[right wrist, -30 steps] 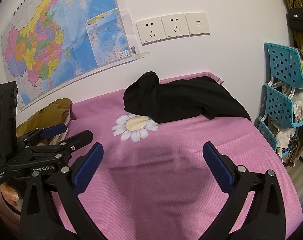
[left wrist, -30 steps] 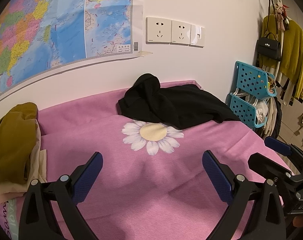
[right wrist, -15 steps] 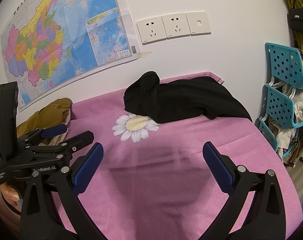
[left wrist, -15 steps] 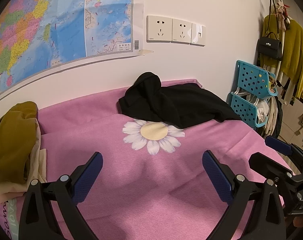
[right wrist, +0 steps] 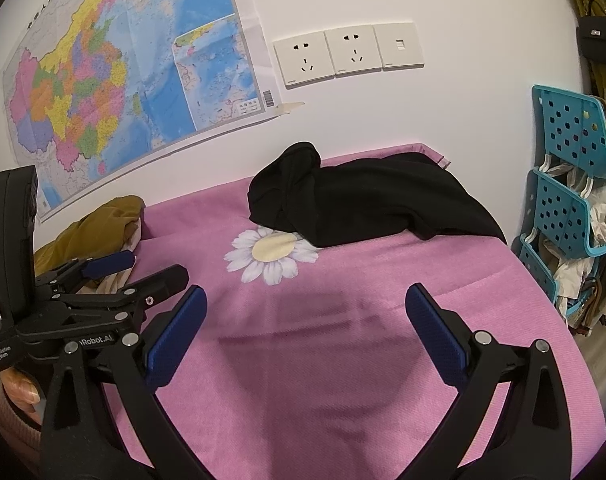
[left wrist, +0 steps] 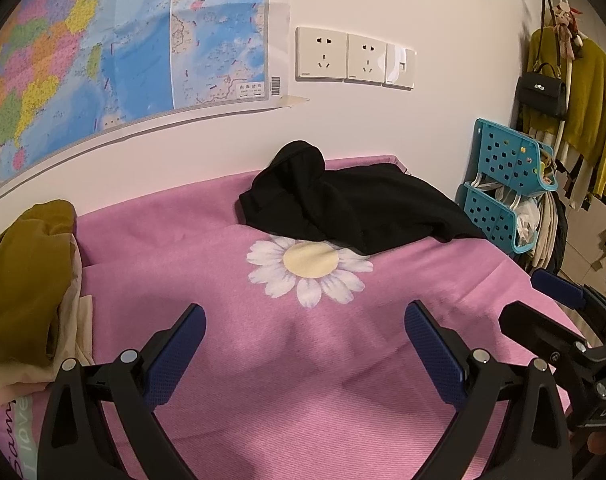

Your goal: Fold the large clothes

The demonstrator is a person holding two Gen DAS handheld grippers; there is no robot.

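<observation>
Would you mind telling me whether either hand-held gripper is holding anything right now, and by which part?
Nothing is held. The left hand-held gripper and right hand-held gripper are both open above the pink cover, apart from the black garment.

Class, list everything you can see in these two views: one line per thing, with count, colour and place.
black garment: one, black, crumpled at the back of the cloth
pink cloth: one, pink, covering the surface
daisy print: one, white and yellow, mid-cloth
mustard garment: one, left edge
map: one, multicoloured, wall
wall sockets: three plates, white
baskets: stacked, teal, right
left gripper: open, holding nothing
right gripper: open, holding nothing
</observation>
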